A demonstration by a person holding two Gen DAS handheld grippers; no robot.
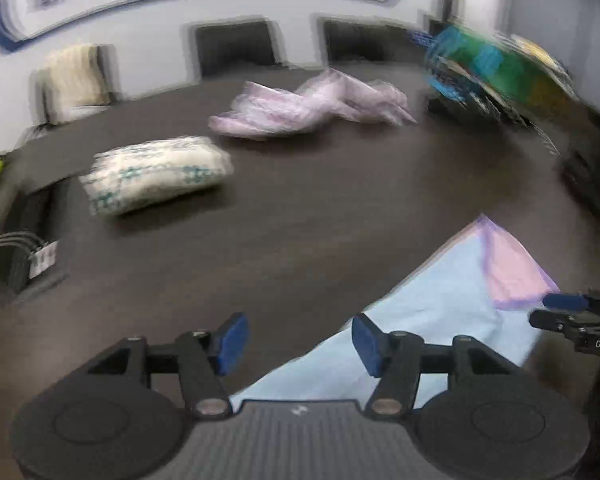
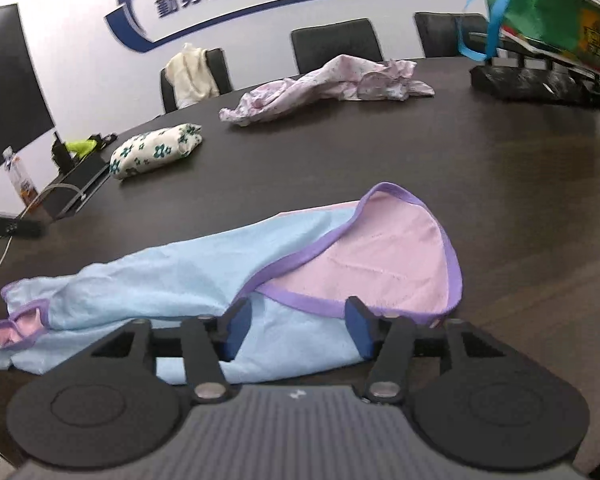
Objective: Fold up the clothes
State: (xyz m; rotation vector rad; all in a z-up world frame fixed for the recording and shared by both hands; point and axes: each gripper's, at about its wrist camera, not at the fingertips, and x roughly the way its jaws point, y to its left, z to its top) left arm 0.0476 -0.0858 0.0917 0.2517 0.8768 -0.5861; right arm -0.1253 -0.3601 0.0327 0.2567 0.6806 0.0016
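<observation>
Four garments [image 2: 260,264]; three chairs [image 2: 336,42].

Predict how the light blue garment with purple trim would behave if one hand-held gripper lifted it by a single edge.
The light blue garment would probably flop and hang, since it already lies wrinkled and bunched at one end on the dark table. It looks thin, so likely light for its size. Its turned-over pink inner side suggests that layers may slide apart and unfold.
</observation>
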